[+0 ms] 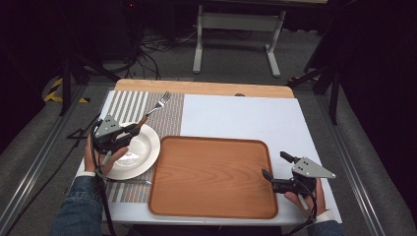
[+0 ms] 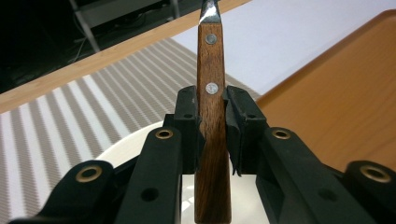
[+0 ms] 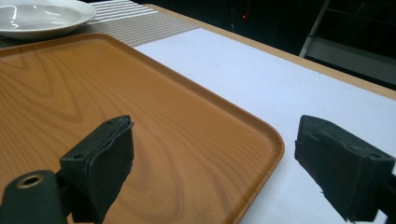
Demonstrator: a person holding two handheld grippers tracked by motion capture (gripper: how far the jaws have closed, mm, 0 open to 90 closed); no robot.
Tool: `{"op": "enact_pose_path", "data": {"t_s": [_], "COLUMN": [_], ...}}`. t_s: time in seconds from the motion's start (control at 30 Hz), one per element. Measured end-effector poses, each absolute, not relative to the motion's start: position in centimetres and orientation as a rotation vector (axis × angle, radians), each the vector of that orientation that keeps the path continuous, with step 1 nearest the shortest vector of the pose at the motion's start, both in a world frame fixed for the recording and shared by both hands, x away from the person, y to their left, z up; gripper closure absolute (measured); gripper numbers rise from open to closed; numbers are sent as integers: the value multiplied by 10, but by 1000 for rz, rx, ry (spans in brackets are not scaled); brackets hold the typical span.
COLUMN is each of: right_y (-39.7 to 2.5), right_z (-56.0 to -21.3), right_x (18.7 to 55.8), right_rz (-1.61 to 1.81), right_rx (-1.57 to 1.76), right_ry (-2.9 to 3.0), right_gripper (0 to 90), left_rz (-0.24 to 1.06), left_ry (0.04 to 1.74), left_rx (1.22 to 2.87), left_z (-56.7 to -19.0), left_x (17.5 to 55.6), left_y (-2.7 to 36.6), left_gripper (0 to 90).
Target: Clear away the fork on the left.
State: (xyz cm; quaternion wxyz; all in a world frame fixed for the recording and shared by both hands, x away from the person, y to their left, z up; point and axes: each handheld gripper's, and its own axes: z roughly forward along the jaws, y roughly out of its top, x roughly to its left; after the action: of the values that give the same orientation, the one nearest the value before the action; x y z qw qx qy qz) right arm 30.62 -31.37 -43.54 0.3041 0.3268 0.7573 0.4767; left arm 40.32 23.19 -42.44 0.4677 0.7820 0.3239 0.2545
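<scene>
My left gripper point(image 1: 134, 129) is shut on the wooden handle of a fork point(image 1: 156, 107), held above the white plate point(image 1: 142, 155) and the striped placemat point(image 1: 169, 118). The fork's metal tines point toward the far side of the table. In the left gripper view the brown handle point(image 2: 211, 116) with two rivets stands clamped between the black pads, above the plate point(image 2: 126, 142). My right gripper point(image 1: 276, 165) is open at the right edge of the wooden tray point(image 1: 211, 177), nothing between its pads point(image 3: 109, 158). The tray point(image 3: 140, 116) and plate point(image 3: 42, 18) show in the right gripper view.
A knife point(image 1: 130, 181) lies on the placemat just in front of the plate. A white mat point(image 1: 246, 118) covers the table to the right of the placemat. A metal table frame point(image 1: 238, 29) stands on the floor beyond the table's far edge.
</scene>
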Motion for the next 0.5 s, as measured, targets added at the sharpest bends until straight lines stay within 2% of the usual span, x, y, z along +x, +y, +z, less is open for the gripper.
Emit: {"op": "enact_pose_path", "data": {"t_s": [0.5], "right_y": [-313], "right_z": [-435], "right_x": [290], "right_rz": [1308], "right_rx": [784], "right_ry": [1921], "right_gripper": [122], "left_rz": [612], "left_ry": [710], "left_rx": [1899], "left_z": [-421], "left_x": [366], "left_y": [201], "left_gripper": [759]}}
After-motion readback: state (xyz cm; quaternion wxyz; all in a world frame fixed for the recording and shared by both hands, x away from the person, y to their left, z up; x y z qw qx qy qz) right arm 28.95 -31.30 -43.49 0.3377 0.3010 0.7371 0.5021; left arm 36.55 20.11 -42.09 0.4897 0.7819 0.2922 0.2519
